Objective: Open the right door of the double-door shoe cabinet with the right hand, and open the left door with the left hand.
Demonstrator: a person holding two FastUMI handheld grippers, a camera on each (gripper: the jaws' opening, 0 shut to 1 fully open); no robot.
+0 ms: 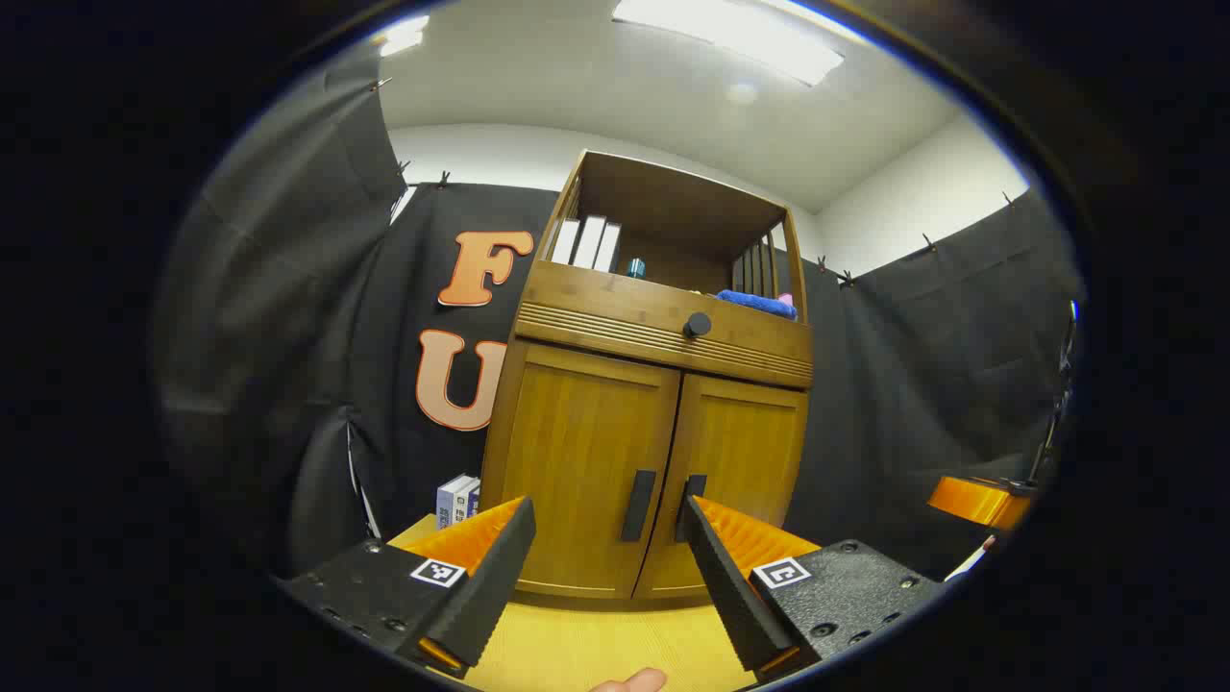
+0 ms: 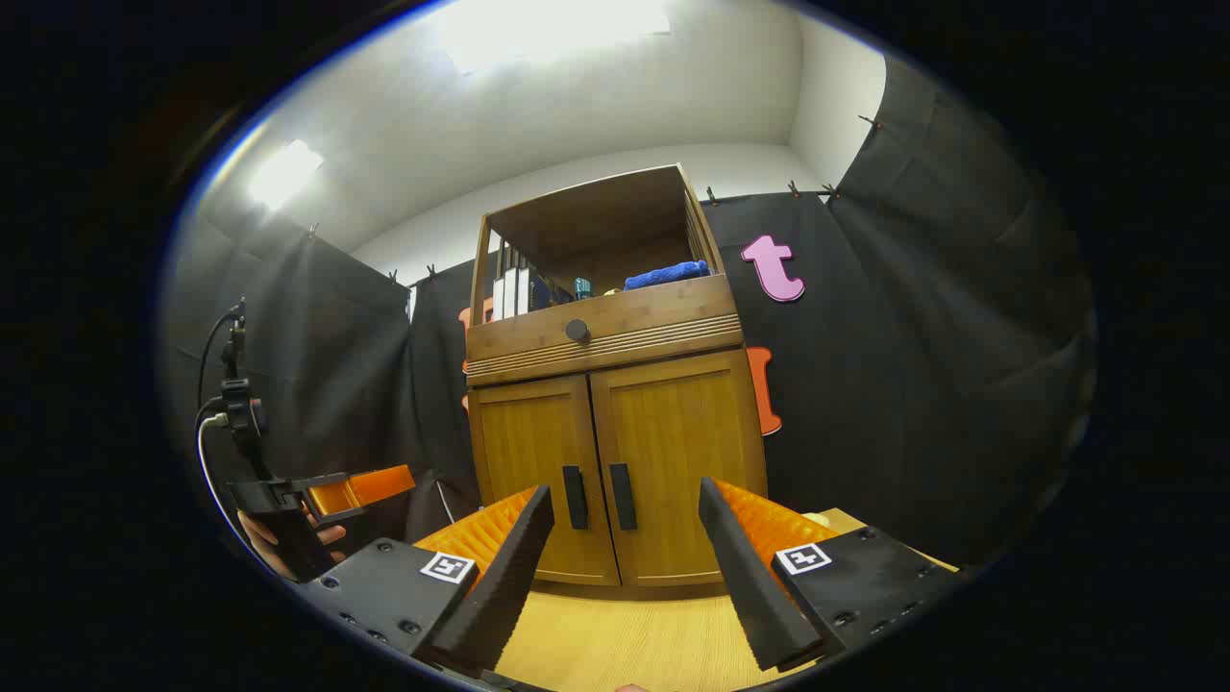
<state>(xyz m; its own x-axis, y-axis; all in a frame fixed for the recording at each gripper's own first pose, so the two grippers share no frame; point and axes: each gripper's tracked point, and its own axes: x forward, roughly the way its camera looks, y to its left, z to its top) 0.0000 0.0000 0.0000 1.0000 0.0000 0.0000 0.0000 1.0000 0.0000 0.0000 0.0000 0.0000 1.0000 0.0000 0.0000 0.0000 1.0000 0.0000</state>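
The wooden shoe cabinet (image 1: 586, 452) stands straight ahead with both doors shut. In the left gripper view its left door (image 1: 577, 461) and right door (image 1: 745, 442) each carry a dark vertical handle (image 1: 638, 505) by the middle seam. My left gripper (image 1: 608, 538) is open, short of the doors, with nothing between its fingers. In the right gripper view the right door (image 2: 677, 442) and its handle (image 2: 622, 496) lie ahead of my right gripper (image 2: 625, 519), also open and holding nothing. The left gripper (image 2: 336, 495) shows at the far left in a hand (image 2: 288, 543).
Above the doors is a drawer with a round knob (image 1: 697, 325), then an open shelf with white books (image 1: 588, 242) and a blue cloth (image 1: 759, 304). Small boxes (image 1: 456, 500) stand left of the cabinet. The yellow wooden surface (image 1: 596, 644) runs up to it. A cabled stand (image 2: 231, 384) rises at left.
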